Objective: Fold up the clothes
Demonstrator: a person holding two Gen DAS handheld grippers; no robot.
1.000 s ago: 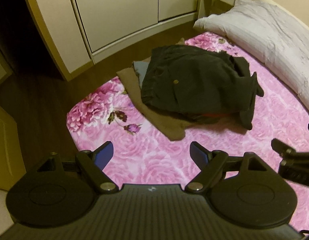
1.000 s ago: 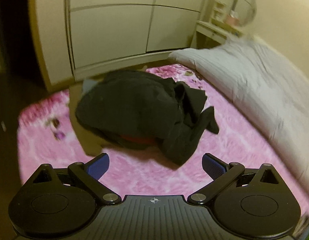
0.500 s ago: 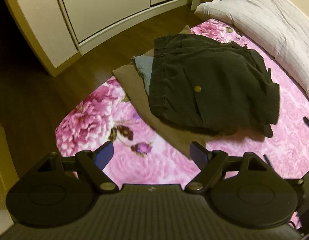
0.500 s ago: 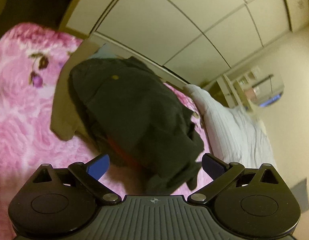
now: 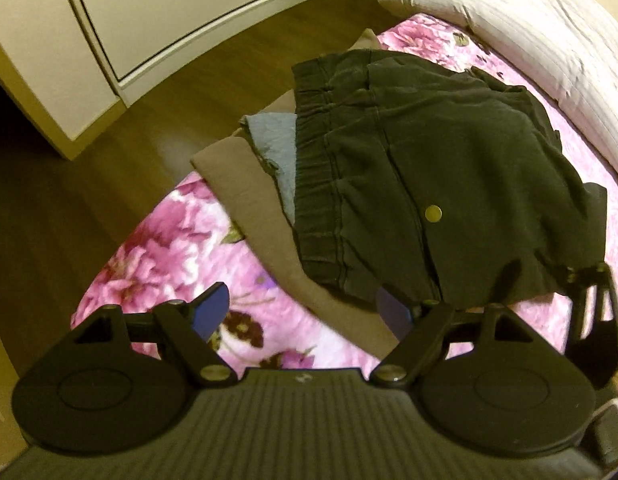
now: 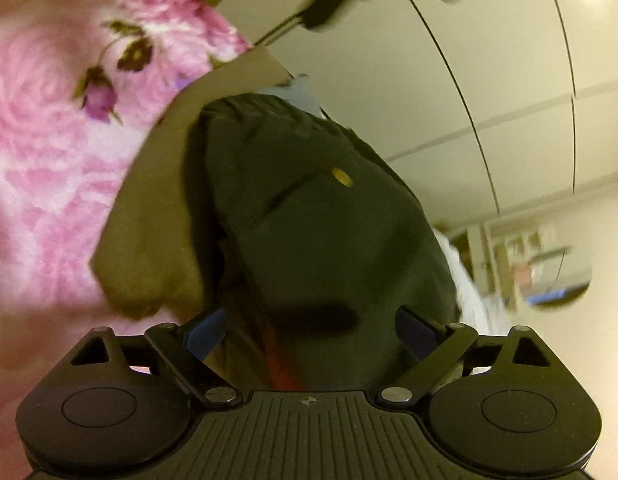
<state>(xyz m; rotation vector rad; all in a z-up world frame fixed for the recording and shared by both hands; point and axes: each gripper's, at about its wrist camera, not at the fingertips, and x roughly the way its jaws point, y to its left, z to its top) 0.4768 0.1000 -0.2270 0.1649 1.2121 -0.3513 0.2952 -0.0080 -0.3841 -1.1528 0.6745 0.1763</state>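
A dark pair of shorts [image 5: 449, 184] with a brass button tops a pile on the pink floral blanket [image 5: 161, 248]. Under it lie a blue garment [image 5: 273, 140] and a brown garment [image 5: 261, 216]. My left gripper [image 5: 303, 312] is open, low over the blanket, its right finger at the brown garment's near edge. The right gripper [image 5: 593, 308] shows at the shorts' near right corner. In the tilted right wrist view, my right gripper [image 6: 309, 332] is open, with the shorts [image 6: 321, 232] reaching between its fingers. A red strip [image 6: 277, 356] peeks out beneath.
A white quilt [image 5: 549, 36] runs along the blanket's far right side. Cream wardrobe doors [image 5: 169, 4] stand behind a strip of wooden floor [image 5: 89, 184] to the left. A shelf and a mirror [image 6: 549, 276] appear blurred in the right wrist view.
Both grippers have come in closer to the pile. The right gripper has rolled over and dropped to the shorts' near edge, which now lies between its open fingers.
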